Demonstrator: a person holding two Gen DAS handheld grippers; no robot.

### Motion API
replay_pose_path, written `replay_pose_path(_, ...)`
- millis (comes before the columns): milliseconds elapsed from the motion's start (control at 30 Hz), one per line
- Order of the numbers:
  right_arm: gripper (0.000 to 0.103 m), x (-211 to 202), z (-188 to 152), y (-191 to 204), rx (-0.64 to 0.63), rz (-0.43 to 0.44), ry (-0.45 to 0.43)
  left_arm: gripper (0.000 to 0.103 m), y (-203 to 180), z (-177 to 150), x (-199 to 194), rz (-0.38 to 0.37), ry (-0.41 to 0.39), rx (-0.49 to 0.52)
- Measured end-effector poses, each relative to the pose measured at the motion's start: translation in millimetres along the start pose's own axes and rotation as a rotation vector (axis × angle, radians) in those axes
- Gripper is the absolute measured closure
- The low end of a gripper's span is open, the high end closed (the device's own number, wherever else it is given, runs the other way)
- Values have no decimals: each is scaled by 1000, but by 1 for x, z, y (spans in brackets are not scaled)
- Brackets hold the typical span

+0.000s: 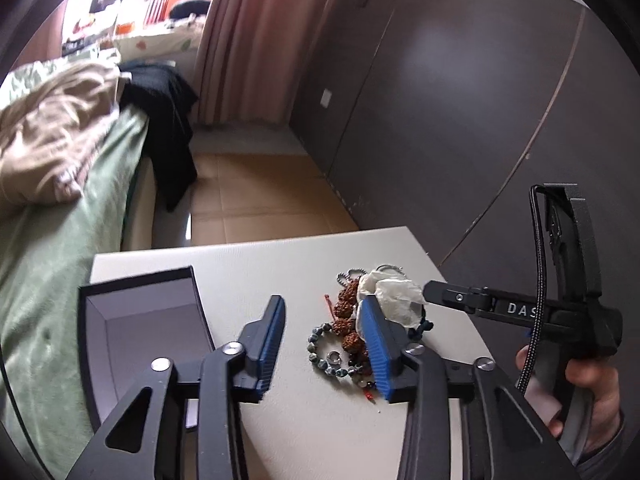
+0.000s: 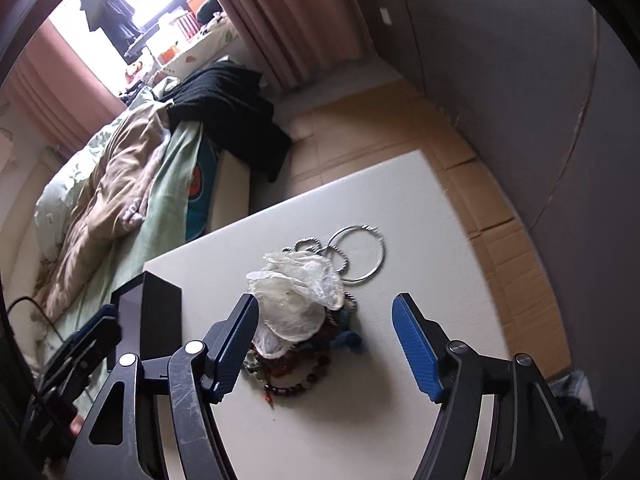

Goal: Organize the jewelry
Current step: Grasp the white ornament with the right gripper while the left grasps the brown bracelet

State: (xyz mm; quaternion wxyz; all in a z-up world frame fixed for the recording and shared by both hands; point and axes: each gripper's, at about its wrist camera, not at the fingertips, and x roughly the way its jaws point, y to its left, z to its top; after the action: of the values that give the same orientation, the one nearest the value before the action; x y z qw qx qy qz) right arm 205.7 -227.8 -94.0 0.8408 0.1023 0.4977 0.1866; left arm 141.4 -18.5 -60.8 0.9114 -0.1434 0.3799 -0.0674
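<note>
My right hand-held gripper hangs just above the pale surface with its blue-padded fingers spread wide and nothing between them. Between and just beyond its fingertips lies the jewelry pile: a crumpled clear plastic bag sits on top, dark beaded bracelets curl out at the near side, a scrap of blue cord pokes out to the right, and thin silver bangles lie at the far side, overlapping one another.

My left hand-held gripper is also spread and holds nothing. Its right finger hides part of the pile. Through its camera I see rough brown seed beads, a blue-grey bead bracelet with a small silver ring inside its loop, and a red cord. To the left stands the open black box, its pale inside bare as far as I can see.

Nothing looks sorted yet, so I judge the step in hand to be the first pick. I would lift the plastic bag off first, pinching a raised fold rather than pressing down, since strands underneath may snag and come up with it. After that I would take one piece at a time, closing across a bracelet's strand where it lies apart from the tangle, and carry it left to the box. The bangles lie flat and thin and may slip from the pads; an overlapping edge should give better purchase. The left tool could steady the box.
</note>
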Motion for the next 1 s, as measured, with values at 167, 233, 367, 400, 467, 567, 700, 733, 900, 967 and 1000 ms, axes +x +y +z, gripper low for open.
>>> replay_pose_path(167,47,27,3,4,10,18,65,65,8,5,3,-2,12,-33)
replay_pose_path(233,86,34,2,1,33,29,99,65,9,7,6,-12,22,-37)
replay_pose_path(367,93,19,5,-8,69,78,42,66,11,14,24,-15,82,-67)
replay_pose_path(400,93,12,7,-11,83,92,19,67,10,17,28,-17,93,-64)
replay_pose_path(467,93,4,10,-17,110,120,-4,68,7,23,34,-44,104,-62)
replay_pose_path(567,93,-2,13,-25,154,175,-8,68,-1,26,45,-46,130,-38)
replay_pose_path(700,93,-5,17,-30,198,212,-14,68,-8,23,66,-43,180,-19)
replay_pose_path(733,93,-5,18,-32,208,216,-16,68,-8,22,70,-42,187,-19)
replay_pose_path(900,93,6,17,-47,265,179,42,68,-13,10,92,-37,232,4)
replay_pose_path(967,92,16,15,-50,268,147,91,68,-15,6,97,-34,246,12)
replay_pose_path(1000,92,24,14,-54,279,130,122,68,-15,5,98,-33,250,16)
